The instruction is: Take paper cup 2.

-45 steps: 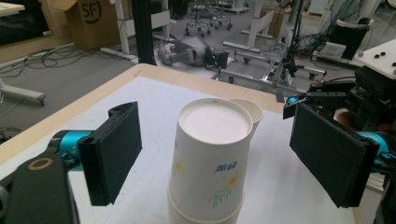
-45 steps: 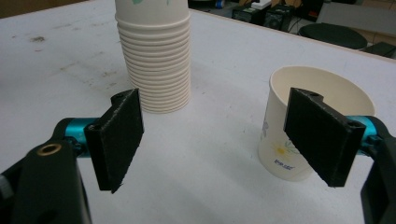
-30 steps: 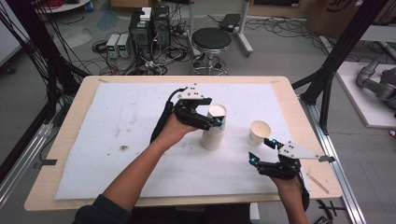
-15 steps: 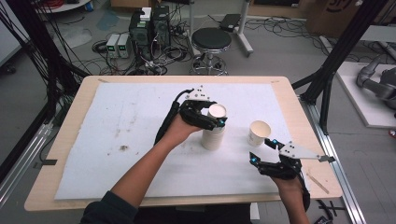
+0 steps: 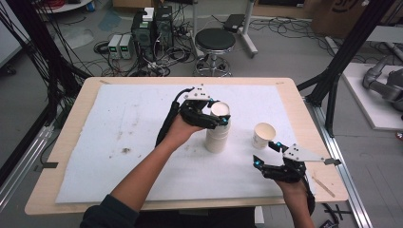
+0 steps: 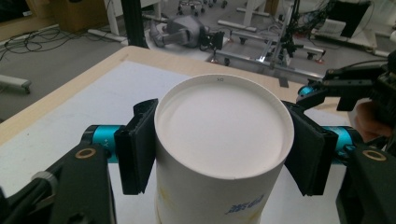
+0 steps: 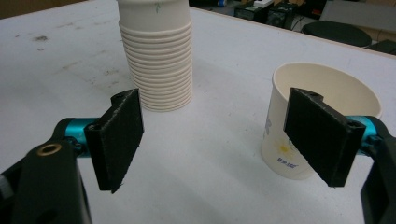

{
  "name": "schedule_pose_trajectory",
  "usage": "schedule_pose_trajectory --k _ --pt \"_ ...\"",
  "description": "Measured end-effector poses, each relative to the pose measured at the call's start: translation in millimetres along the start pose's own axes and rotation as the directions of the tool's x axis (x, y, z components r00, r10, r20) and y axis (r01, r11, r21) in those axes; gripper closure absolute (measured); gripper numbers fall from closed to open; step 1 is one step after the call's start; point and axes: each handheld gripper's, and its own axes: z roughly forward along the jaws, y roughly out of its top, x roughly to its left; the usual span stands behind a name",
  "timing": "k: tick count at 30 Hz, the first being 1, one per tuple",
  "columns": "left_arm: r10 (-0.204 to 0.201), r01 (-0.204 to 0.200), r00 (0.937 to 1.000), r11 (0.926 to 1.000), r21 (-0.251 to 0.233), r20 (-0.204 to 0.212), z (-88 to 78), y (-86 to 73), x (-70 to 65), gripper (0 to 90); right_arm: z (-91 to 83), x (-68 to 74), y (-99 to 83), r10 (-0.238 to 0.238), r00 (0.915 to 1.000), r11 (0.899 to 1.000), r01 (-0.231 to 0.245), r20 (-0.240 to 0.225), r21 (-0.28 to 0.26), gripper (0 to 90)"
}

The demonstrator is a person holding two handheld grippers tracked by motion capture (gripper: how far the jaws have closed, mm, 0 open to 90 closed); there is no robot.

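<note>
The left gripper [image 6: 219, 154] has just been closing and now pinches the top cup [image 6: 219, 140] of the paper cup stack [image 5: 217, 135] at mid-table, likely to lift it free; its forearm reaches in diagonally; the right gripper [image 7: 224, 140] waits spread, empty, near the single paper cup [image 7: 322, 121], hand low at the table's near edge.

Stack of cups [image 5: 217, 133] looks matt white paper, ribbed by rolled rims; single cup [image 5: 263, 135] the same paper, at its 3 o'clock; table [image 5: 71, 137] pale smooth wood; mat [image 5: 119, 137] rough, stained white foam.
</note>
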Motion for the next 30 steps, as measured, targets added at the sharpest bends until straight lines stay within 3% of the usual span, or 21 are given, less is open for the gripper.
schedule_pose_trajectory --k 8,17,23,30 --pt "0.009 -0.008 0.9999 0.9966 -0.082 0.010 -21.0 24.1 -5.7 34.9 1.0 0.8 -0.3 -0.001 1.0000 1.000 0.001 0.000 0.002 20.5" --pt "0.023 -0.020 0.9996 0.9850 -0.171 0.016 -53.4 42.5 -9.7 35.3 1.9 2.9 0.2 -0.003 1.0000 1.000 0.003 -0.005 0.005 20.5" --pt "0.017 -0.017 0.9999 0.9804 -0.196 -0.003 -78.4 38.9 -4.5 35.3 2.5 4.2 -0.1 0.003 0.9999 1.000 -0.003 -0.016 -0.003 20.5" --pt "-0.015 0.007 0.9993 0.9748 -0.223 -0.034 -109.5 16.8 1.7 35.2 5.6 6.4 -0.2 0.001 0.9994 1.000 -0.001 -0.035 -0.009 20.5"
